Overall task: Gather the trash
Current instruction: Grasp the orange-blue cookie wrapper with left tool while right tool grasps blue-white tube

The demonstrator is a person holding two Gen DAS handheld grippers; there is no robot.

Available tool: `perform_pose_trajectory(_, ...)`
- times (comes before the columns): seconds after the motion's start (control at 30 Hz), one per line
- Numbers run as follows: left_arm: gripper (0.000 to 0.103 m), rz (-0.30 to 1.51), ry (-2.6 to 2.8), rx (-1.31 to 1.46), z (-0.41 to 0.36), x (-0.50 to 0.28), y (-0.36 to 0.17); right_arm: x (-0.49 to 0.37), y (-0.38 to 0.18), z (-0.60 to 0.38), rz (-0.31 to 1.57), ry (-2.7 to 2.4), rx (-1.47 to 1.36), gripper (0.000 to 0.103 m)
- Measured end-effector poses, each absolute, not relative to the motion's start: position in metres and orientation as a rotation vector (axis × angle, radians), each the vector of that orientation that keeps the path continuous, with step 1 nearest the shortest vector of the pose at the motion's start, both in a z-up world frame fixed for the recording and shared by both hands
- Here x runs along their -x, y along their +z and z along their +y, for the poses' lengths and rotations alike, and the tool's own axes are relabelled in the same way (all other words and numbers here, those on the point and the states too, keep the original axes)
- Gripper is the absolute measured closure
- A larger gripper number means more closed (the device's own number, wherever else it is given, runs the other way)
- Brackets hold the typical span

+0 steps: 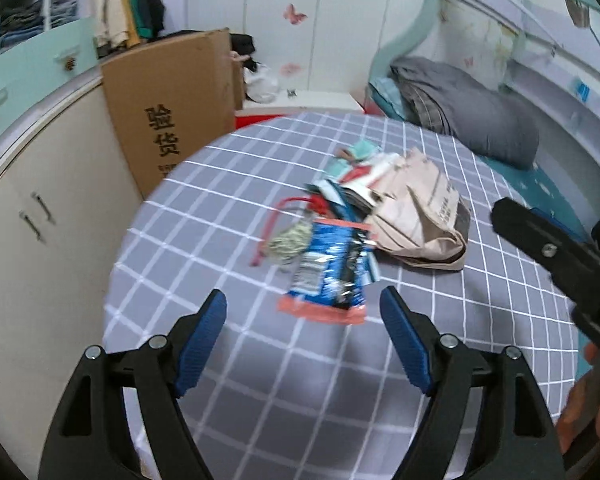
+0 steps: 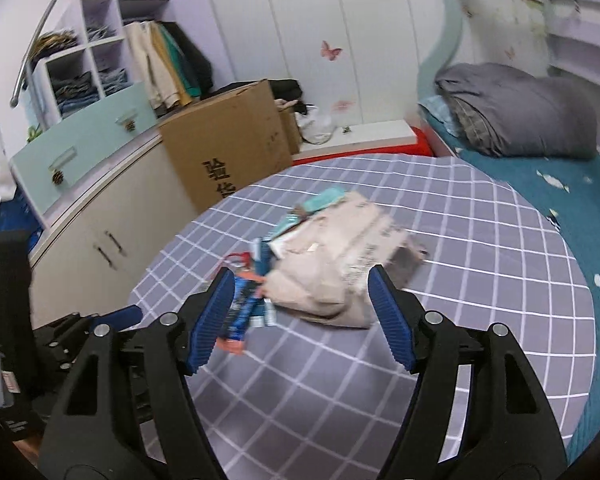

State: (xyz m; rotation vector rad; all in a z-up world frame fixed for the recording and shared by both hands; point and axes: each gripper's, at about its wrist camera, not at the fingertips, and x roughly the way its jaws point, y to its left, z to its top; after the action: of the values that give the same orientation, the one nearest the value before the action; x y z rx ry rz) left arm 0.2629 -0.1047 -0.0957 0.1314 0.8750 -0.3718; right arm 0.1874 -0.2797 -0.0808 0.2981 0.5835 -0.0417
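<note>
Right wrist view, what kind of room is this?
Most likely a bedroom: a bed with a folded grey quilt, clothes hanging beside wardrobe doors, folded jeans on shelves.

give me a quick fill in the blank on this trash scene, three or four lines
1. The trash lies on a grey cloth with a white ____ pattern.
2. The blue wrapper lies ____ the left tongs, not between them.
3. Both pairs of tongs stand ____.
4. The paper bag lies on its ____.

Missing words: grid; ahead of; open; side

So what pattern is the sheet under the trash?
The sheet is grey with a white grid, clearest in the left wrist view.
</note>
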Motion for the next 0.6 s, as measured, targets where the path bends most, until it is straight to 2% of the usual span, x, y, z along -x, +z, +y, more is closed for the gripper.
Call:
perform_pose_trajectory(0.23, 0.026, 0.922, -0.328, -0.190, -0.124, -0.286, -0.121, -0.192, -0.092, -0.300, 0.602, -0.034, -0.328, 0.035)
perform_pose_trajectory(0.27, 0.031, 0.923, -0.332, -0.192, -0.124, -0.287, -0.122, -0.193, -0.093, -0.301, 0.606, -0.029, -0.332, 0.035)
perform_pose_trajectory(0.3, 0.046, 0.925, -0.335, -0.192, -0.124, -0.287, -0.120, -0.194, -0.093, -0.302, 0.608, -0.025, -0.335, 0.035)
perform_pose_trajectory(0.33, 0.053, 0.939, -0.349, -0.184, -0.124, -0.290, -0.121, -0.196, -0.093, -0.303, 0.608, -0.022, -0.337, 0.035)
perform_pose_trajectory(0.57, 0.070, 0.910, -0.421, -0.042, -0.101, -0.287, -0.103, -0.213, -0.084, -0.293, 0.620, 0.052, -0.340, 0.035)
perform_pose_trajectory(0.6, 0.095, 0.900, -0.424, -0.017, -0.096, -0.287, -0.099, -0.217, -0.083, -0.290, 0.626, 0.061, -0.336, 0.035)
